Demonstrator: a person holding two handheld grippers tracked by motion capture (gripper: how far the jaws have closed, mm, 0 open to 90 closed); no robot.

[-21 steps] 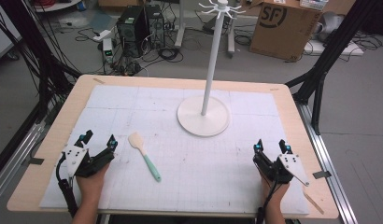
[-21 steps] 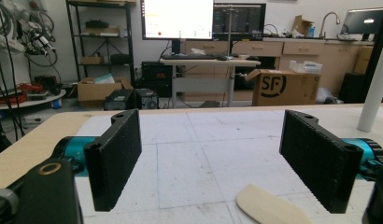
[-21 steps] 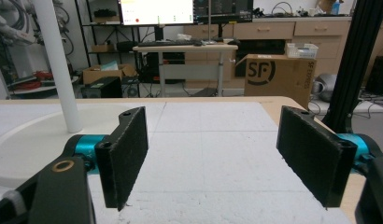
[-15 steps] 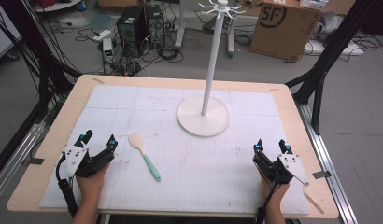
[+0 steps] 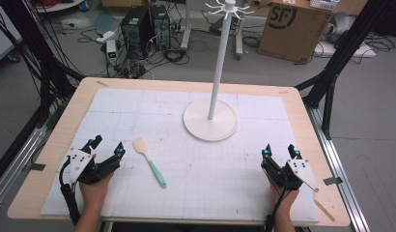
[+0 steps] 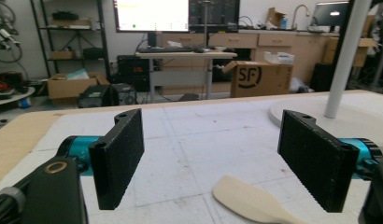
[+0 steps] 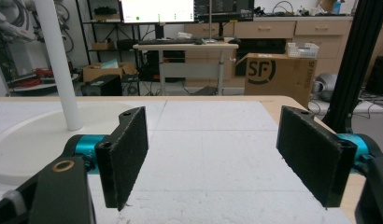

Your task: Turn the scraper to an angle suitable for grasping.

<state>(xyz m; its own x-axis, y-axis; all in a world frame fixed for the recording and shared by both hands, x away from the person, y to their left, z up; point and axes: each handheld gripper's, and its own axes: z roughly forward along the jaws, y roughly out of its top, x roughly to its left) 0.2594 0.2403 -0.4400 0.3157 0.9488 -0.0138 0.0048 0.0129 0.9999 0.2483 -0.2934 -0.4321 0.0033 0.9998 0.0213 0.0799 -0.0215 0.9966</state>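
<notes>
On the white-matted wooden worktop (image 5: 51, 145), the cream-bladed, teal-handled spatula (image 5: 148, 161) lies just right of the left gripper (image 5: 106, 147), fingers spread, handle pointing near-right; right gripper (image 5: 279, 151), likewise spread, sits well apart.

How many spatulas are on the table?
1. The spatula lies flat on the white mat, just right of the left gripper, its wide end also showing between that gripper's open jaws in the left gripper view. None seems hidden.

spatula (image 6: 255, 203) handle cut off below (left gripper view), stand (image 6: 344, 56) top cropped
</notes>
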